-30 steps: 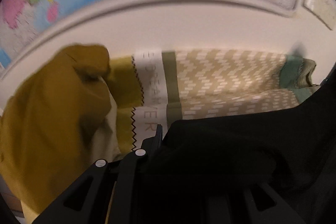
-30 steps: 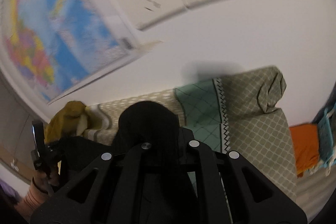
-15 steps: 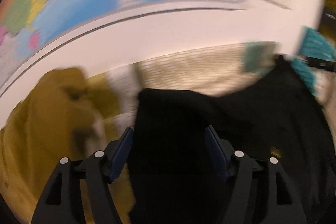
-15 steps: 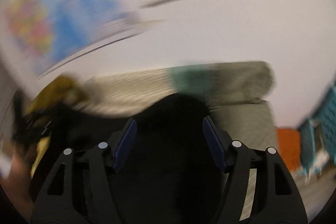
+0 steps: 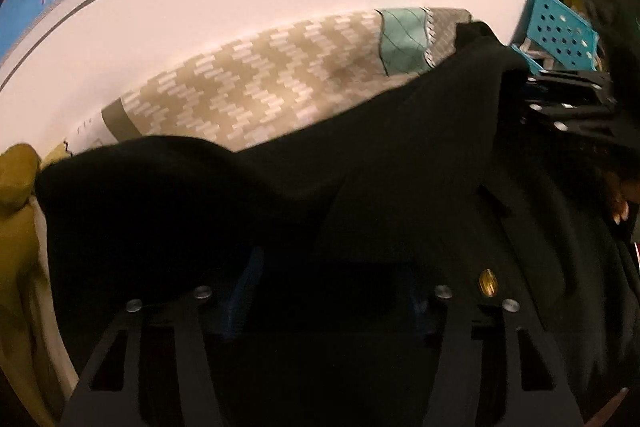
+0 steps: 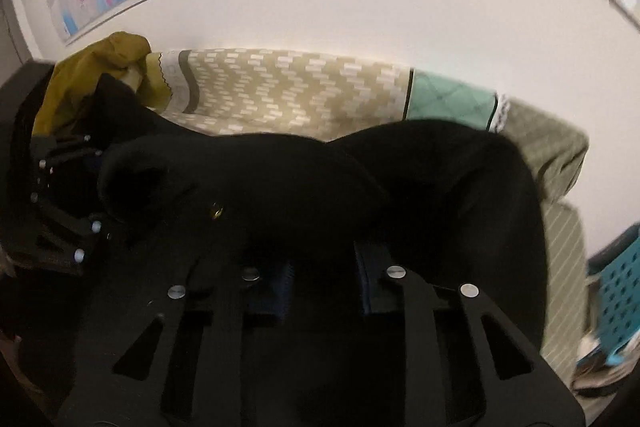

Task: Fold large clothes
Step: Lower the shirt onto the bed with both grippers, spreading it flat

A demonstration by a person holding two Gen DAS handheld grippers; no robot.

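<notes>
Black cloth, the black garment (image 5: 360,187), lies heaped over the patterned bedcover (image 5: 256,87) and fills both views, running between the jaws of the left gripper (image 5: 332,291) and the right gripper (image 6: 320,279). Both have just been closing, yet whether their pads press the cloth I cannot tell. Only the right wrist view shows the mustard cloth (image 6: 96,67) whole at the bedcover's left end; only the left shows a hand (image 5: 618,195) behind the right gripper.
</notes>
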